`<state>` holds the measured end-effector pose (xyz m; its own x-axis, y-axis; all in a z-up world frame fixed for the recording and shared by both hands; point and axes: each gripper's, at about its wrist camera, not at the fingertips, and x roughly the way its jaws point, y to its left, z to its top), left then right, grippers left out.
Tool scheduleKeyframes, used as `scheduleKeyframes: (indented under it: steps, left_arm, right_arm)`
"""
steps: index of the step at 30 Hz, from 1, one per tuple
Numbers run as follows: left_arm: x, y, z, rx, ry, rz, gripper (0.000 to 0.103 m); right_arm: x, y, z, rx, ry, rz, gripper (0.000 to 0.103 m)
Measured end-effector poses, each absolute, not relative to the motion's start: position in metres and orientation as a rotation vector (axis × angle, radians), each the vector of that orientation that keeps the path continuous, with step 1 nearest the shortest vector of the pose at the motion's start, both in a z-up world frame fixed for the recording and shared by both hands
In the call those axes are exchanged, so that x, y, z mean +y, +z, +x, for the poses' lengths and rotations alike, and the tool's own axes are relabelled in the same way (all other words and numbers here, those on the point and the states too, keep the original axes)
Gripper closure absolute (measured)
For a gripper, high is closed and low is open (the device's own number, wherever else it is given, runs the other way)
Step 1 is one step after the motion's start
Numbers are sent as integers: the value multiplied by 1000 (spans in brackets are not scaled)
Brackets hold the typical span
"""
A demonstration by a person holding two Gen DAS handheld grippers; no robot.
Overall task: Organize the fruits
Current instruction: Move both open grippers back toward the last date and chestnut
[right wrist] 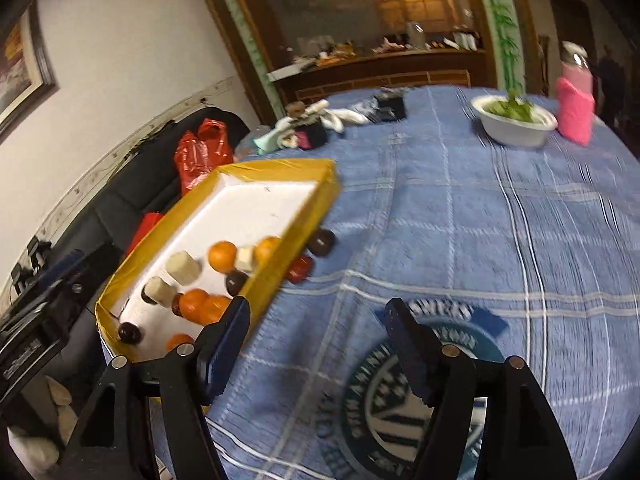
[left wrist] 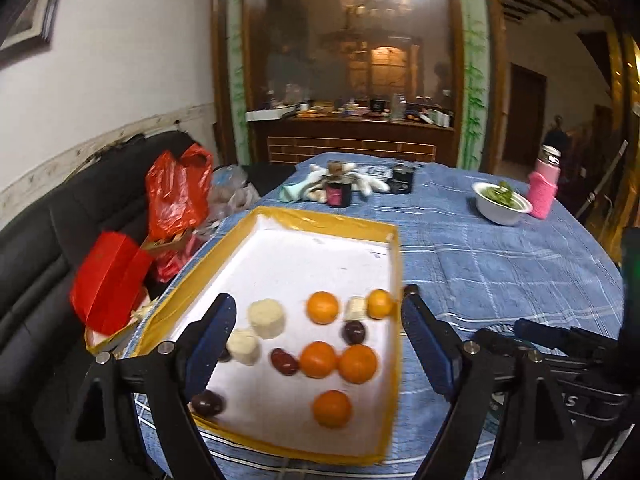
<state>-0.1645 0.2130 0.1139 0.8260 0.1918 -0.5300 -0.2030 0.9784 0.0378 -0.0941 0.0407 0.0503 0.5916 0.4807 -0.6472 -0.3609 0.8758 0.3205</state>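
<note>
Left gripper (left wrist: 316,320) wide open, empty, over tray (left wrist: 320,220) | right gripper (right wrist: 316,316) wide open, empty, above blue cloth (right wrist: 460,220) | oranges (left wrist: 318,359), dark fruits, pale chunks in tray, unsorted | two dark fruits (right wrist: 320,242) outside tray wall: sorting barely started

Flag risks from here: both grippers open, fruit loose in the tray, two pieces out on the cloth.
1. The two dark fruits lie on the tablecloth against the tray wall; the open right gripper may lack room for a finger on that side.
2. The oranges sit touching; the open left gripper could nudge one while closing on the other.
3. Round fruit may roll on the flat tray floor.
</note>
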Motion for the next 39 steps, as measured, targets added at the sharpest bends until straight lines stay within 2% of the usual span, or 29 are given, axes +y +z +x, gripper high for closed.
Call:
scheduleKeyframes:
  steps: [4, 13, 23, 29, 32, 34, 37, 39]
  left_arm:
    - [211, 119, -164, 564, 210, -35, 19]
    - [267, 120, -170, 558, 287, -235, 18]
    - [266, 103, -154, 573, 217, -229, 18]
    - [284, 93, -146, 599, 236, -266, 17]
    - [290, 88, -141, 607, 242, -283, 17]
    - [291, 86, -138, 612, 236, -294, 18]
    - [287, 84, -134, 621, 224, -291, 18]
    - [285, 83, -134, 627, 217, -290, 18]
  right_arm:
    - [25, 47, -98, 803, 478, 181, 28]
    - [25, 35, -90, 862, 498, 157, 28]
    - [55, 36, -14, 894, 511, 86, 27]
    - [93, 13, 27, 953, 559, -26, 28]
    - [104, 6, 31, 944, 565, -67, 32]
    - [107, 7, 32, 946, 584, -64, 42]
    - [111, 7, 28, 955, 619, -70, 66]
    - [114, 9, 20, 950, 630, -90, 74]
